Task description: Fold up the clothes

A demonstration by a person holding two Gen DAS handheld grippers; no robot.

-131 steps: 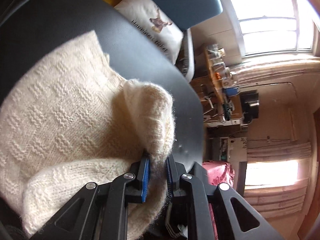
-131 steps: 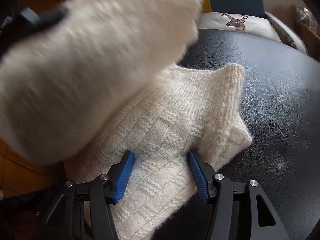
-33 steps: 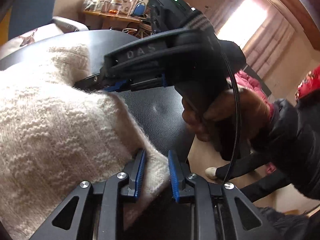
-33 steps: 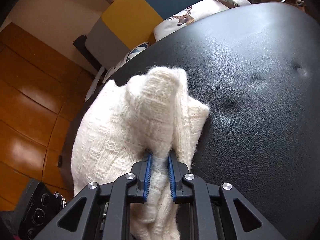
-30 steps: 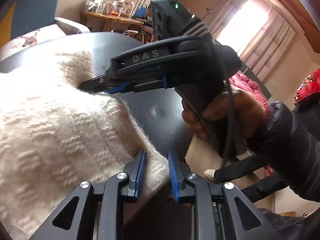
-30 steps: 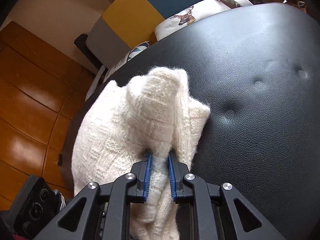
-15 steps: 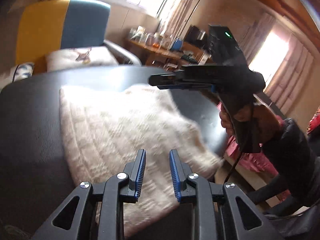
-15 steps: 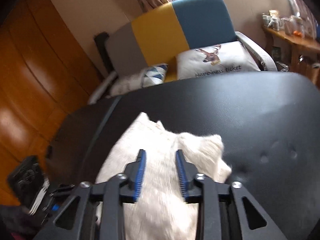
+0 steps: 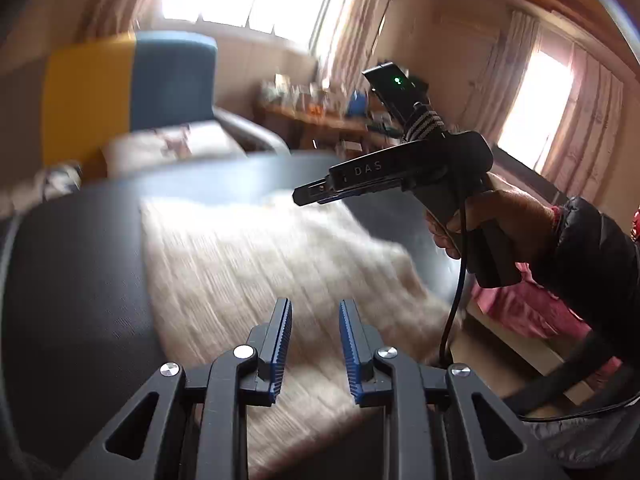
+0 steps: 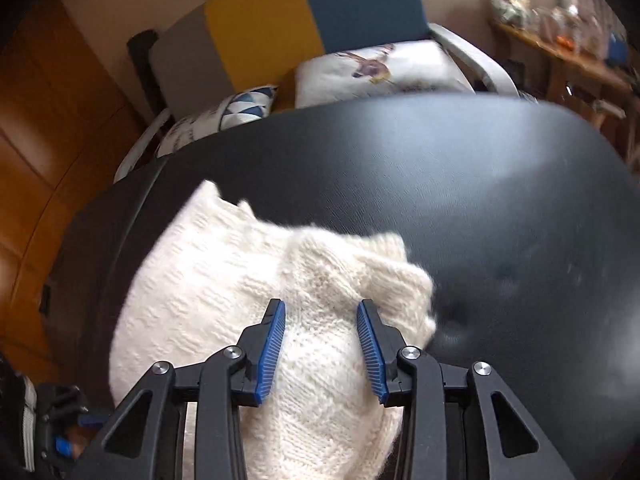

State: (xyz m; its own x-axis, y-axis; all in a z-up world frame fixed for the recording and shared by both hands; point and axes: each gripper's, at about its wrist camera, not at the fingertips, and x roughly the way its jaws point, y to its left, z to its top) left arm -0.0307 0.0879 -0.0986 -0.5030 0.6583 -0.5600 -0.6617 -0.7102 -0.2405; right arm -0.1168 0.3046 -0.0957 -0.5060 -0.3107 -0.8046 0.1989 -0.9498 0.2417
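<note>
Left tool: jaws apart with nothing pinched between them, raised above the sweater, blue pads clear of the knit.
Right tool: jaws spread and empty, hanging over the sweater's bunched end; in the left view it sits sideways in a hand with a dark sleeve.
Sweater: cream knit, lying folded on the black counter, near its front-left edge.
Sweater from the left: blurred, stretched flat across the counter.
Behind: armchair in yellow and blue, with a deer cushion.
</note>
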